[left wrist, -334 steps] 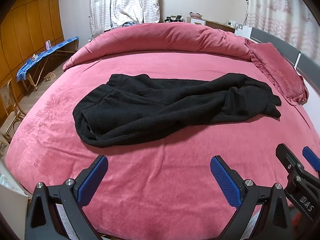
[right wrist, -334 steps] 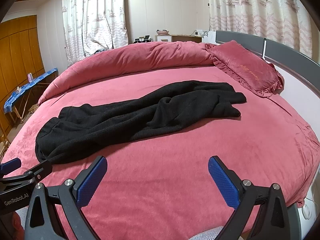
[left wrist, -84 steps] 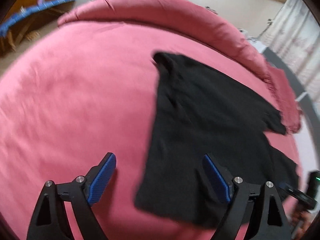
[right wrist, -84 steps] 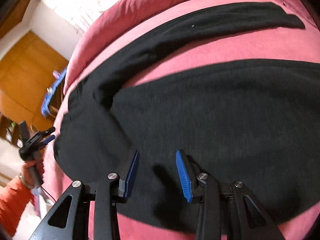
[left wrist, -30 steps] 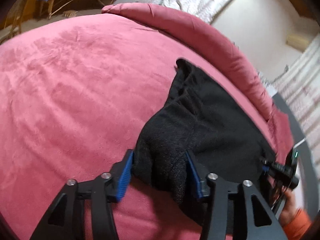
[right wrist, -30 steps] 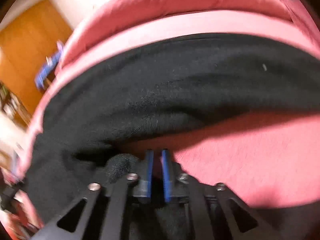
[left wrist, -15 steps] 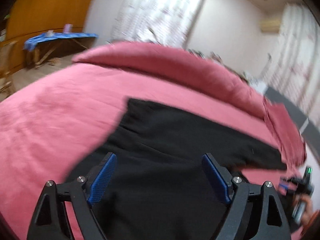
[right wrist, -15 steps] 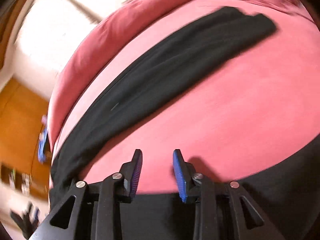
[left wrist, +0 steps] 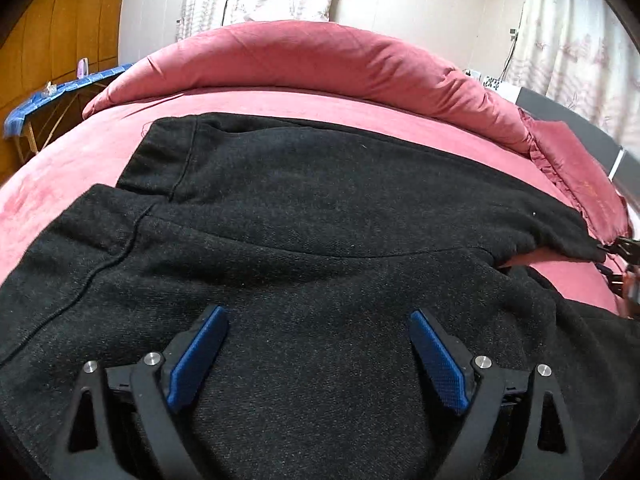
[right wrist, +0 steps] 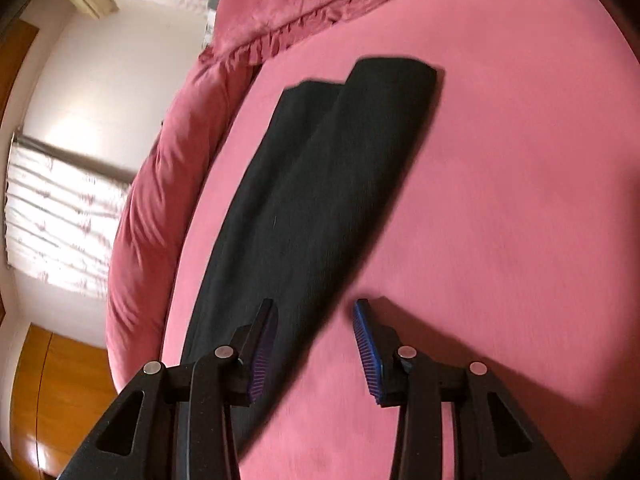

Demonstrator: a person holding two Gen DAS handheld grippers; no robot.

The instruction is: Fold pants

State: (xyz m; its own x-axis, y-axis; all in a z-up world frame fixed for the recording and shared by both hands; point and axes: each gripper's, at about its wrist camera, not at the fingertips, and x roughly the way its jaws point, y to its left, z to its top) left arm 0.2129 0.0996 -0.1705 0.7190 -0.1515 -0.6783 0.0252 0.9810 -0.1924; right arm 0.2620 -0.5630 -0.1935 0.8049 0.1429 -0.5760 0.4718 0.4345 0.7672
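The black pants point(left wrist: 320, 216) lie on the pink bed, folded lengthwise with one leg laid over the other. My left gripper point(left wrist: 318, 328) is open and empty, low over the waist end. In the right wrist view the stacked legs point(right wrist: 320, 184) run away toward the cuffs point(right wrist: 384, 76), which lie nearly even. My right gripper point(right wrist: 316, 312) is open and empty above the near edge of the legs. The right gripper shows at the far right of the left wrist view point(left wrist: 624, 264), beside the cuff end.
A rolled pink duvet point(left wrist: 304, 60) lies along the far side of the bed. A pink ruffled pillow point(left wrist: 576, 172) lies at the right by the grey headboard point(left wrist: 560, 108). A blue ironing board point(left wrist: 60, 88) stands off the left. The pink bed sheet point(right wrist: 520, 200) surrounds the pants.
Both grippers let go of the pants after carrying one leg over the other. The left gripper opened wide and lowered over the waist. The right gripper opened and swung toward the cuffs.
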